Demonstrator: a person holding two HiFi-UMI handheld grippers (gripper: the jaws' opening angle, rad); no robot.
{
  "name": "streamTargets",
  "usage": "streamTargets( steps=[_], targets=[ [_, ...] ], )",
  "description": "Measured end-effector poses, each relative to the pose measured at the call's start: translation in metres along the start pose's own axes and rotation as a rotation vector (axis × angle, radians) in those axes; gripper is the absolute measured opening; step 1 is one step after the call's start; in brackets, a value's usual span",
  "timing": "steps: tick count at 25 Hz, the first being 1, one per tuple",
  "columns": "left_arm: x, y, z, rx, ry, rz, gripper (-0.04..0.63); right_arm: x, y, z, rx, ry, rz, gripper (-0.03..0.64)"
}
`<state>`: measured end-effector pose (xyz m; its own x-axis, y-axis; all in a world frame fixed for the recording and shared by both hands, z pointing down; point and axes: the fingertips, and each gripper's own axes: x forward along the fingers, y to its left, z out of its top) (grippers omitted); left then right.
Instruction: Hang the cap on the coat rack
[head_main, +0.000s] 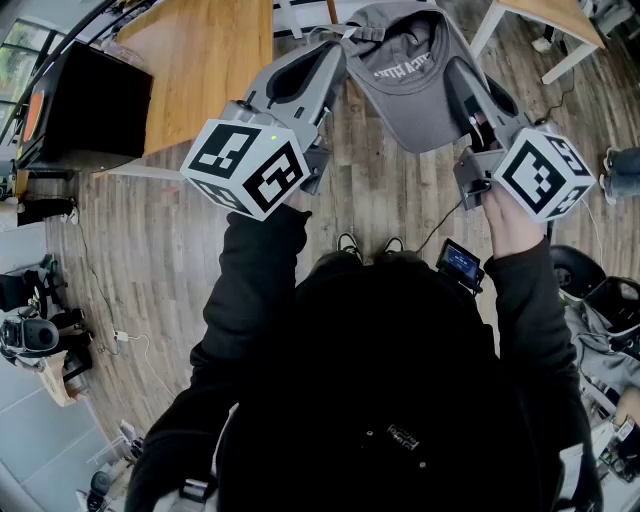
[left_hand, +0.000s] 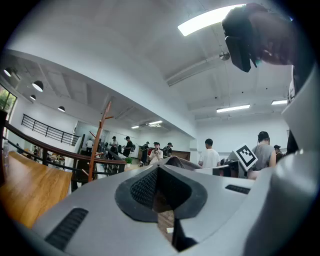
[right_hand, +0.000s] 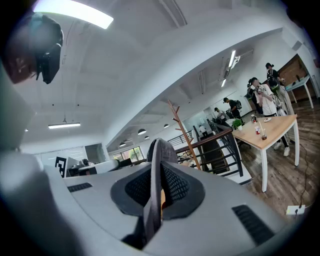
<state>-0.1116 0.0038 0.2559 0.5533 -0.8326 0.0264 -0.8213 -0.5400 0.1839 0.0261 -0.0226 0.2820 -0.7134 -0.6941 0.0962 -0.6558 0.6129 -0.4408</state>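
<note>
The grey cap (head_main: 410, 80) hangs upside down between my two grippers, at chest height over the wooden floor. My left gripper (head_main: 338, 45) pinches its rim at the left, jaws closed; in the left gripper view (left_hand: 159, 170) only a sliver of cap (left_hand: 176, 161) shows past the tips. On the cap's right side my right gripper (head_main: 452, 66) is shut, with a fold of the grey fabric (right_hand: 152, 200) standing between its pads (right_hand: 156, 150). The brown wooden coat rack (left_hand: 99, 137) stands farther off by the stair railing, and also appears as the coat rack (right_hand: 183, 134) in the right gripper view.
A large wooden table (head_main: 205, 50) lies ahead on the left and a white-legged table (head_main: 545, 25) ahead on the right. A black stair railing (right_hand: 220, 145) runs beside the rack. A table with bottles (right_hand: 272, 131) and several people stand in the background.
</note>
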Motion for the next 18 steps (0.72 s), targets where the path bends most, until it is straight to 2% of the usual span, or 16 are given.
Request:
streamTargets(
  steps=[7,18],
  targets=[
    [0.007,-0.013,0.003,-0.001,-0.005,-0.019,0.005,-0.004,0.012,0.004,-0.058,0.033,0.068,0.034],
    [0.013,-0.012,0.003,-0.011,-0.002,-0.027,0.005,0.0,0.008,0.004,-0.036,0.044,0.097,0.034]
  ],
)
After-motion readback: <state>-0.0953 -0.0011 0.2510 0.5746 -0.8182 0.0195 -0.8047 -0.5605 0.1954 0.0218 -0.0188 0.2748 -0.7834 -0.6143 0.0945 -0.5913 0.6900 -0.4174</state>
